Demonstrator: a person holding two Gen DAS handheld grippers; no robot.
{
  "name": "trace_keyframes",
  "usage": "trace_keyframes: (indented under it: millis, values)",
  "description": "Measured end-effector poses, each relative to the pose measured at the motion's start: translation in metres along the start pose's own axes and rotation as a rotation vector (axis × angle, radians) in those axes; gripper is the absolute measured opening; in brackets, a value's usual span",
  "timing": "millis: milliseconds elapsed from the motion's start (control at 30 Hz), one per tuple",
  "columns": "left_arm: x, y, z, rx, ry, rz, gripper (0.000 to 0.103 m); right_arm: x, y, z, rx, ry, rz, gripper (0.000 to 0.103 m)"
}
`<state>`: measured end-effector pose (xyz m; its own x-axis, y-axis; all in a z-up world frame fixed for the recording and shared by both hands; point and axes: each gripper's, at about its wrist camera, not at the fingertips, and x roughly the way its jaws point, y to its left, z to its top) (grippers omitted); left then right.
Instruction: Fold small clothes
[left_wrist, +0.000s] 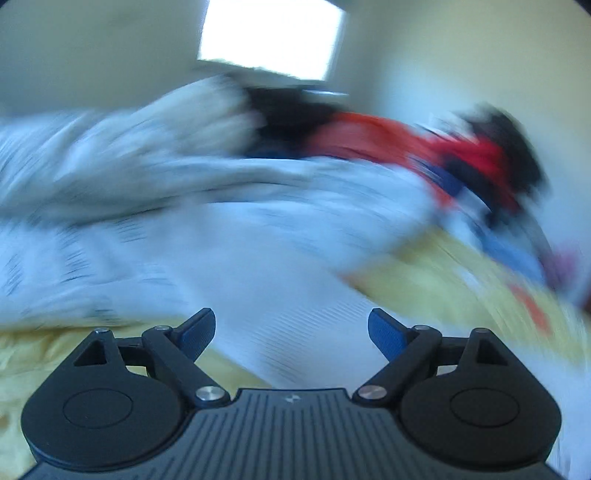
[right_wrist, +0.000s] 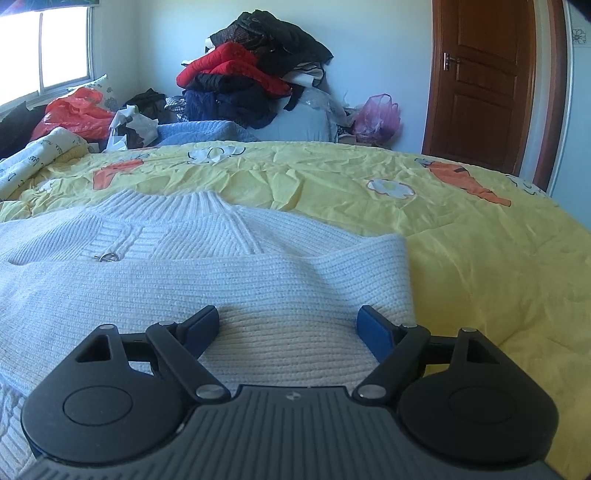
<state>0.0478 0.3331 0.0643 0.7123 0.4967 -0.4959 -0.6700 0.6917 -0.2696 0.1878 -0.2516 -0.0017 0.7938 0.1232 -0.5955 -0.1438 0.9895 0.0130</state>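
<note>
A white knitted sweater (right_wrist: 192, 266) lies spread on the yellow bedspread (right_wrist: 480, 258), a sleeve folded across its body and its collar toward the far side. My right gripper (right_wrist: 288, 321) stands open just above the sweater's near part, with nothing between its blue pads (right_wrist: 373, 328). The left wrist view is badly blurred. In it the same white knit (left_wrist: 280, 295) shows under my left gripper (left_wrist: 291, 325), which is open wide and holds nothing.
A pile of dark and red clothes (right_wrist: 251, 70) rises at the far side of the bed, with red and pink plastic bags (right_wrist: 376, 114) beside it. A rolled white quilt (right_wrist: 33, 158) lies at the left. A brown door (right_wrist: 484, 77) stands at the right.
</note>
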Motion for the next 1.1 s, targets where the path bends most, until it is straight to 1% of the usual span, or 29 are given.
trace_keyframes:
  millis: [67, 167, 233, 300, 333, 367, 400, 433, 467, 500, 533, 567, 633, 733, 833, 867, 967, 1033, 1100]
  values:
    - [0.018, 0.041, 0.02, -0.184, 0.02, -0.007, 0.091, 0.0, 0.0, 0.0, -0.002, -0.002, -0.004, 0.083]
    - [0.043, 0.086, 0.035, -0.391, 0.075, 0.007, 0.091, 0.0, 0.0, 0.0, -0.003, -0.002, -0.006, 0.083]
    - [0.057, 0.107, 0.037, -0.486, 0.115, -0.02, 0.089, 0.0, -0.001, 0.0, -0.002, -0.002, -0.006, 0.083]
    - [0.063, 0.115, 0.036, -0.518, 0.127, -0.038, 0.089, 0.0, 0.0, 0.0, -0.001, -0.003, -0.006, 0.083]
    - [0.063, 0.114, 0.036, -0.508, 0.128, -0.038, 0.08, 0.0, -0.001, 0.0, 0.0, -0.003, -0.005, 0.084]
    - [0.064, 0.112, 0.037, -0.486, 0.127, -0.032, 0.073, 0.0, -0.001, 0.0, 0.0, -0.003, -0.005, 0.084]
    - [0.066, 0.109, 0.037, -0.467, 0.127, -0.037, 0.058, -0.001, -0.001, 0.0, 0.0, -0.003, -0.005, 0.084]
    - [0.069, 0.109, 0.042, -0.451, 0.131, -0.053, 0.046, -0.001, 0.0, 0.0, 0.0, -0.003, -0.005, 0.084]
    - [0.072, 0.107, 0.043, -0.433, 0.138, -0.065, 0.041, -0.001, 0.0, 0.0, 0.0, -0.003, -0.005, 0.084]
    - [0.074, 0.105, 0.043, -0.415, 0.142, -0.059, 0.038, -0.001, -0.001, 0.0, 0.002, -0.004, -0.005, 0.084]
    - [0.075, 0.102, 0.044, -0.396, 0.144, -0.044, 0.038, -0.001, -0.001, 0.0, 0.003, -0.004, -0.004, 0.084]
    - [0.077, 0.097, 0.044, -0.369, 0.144, -0.027, 0.035, -0.001, -0.001, 0.0, 0.003, -0.004, -0.004, 0.084]
    - [0.078, 0.09, 0.045, -0.318, 0.14, 0.009, 0.018, -0.001, -0.001, 0.0, 0.005, -0.005, -0.002, 0.084]
    - [0.069, 0.079, 0.05, -0.283, 0.109, 0.024, 0.012, -0.001, -0.002, 0.0, 0.009, -0.007, 0.001, 0.084]
    - [0.049, 0.053, 0.054, -0.183, 0.051, 0.029, 0.011, -0.001, -0.003, 0.0, 0.014, -0.008, 0.007, 0.084]
    - [0.039, 0.038, 0.055, -0.148, 0.031, 0.01, 0.011, -0.002, -0.003, 0.0, 0.016, -0.008, 0.009, 0.085]
    - [0.004, -0.012, 0.05, -0.076, -0.012, -0.083, 0.011, -0.002, -0.004, -0.001, 0.021, -0.01, 0.015, 0.085]
    - [-0.025, -0.058, 0.036, 0.007, -0.032, -0.177, 0.011, -0.002, -0.005, -0.001, 0.025, -0.011, 0.019, 0.085]
    - [-0.052, -0.106, 0.012, 0.086, -0.042, -0.295, 0.011, -0.003, -0.005, -0.001, 0.027, -0.012, 0.021, 0.086]
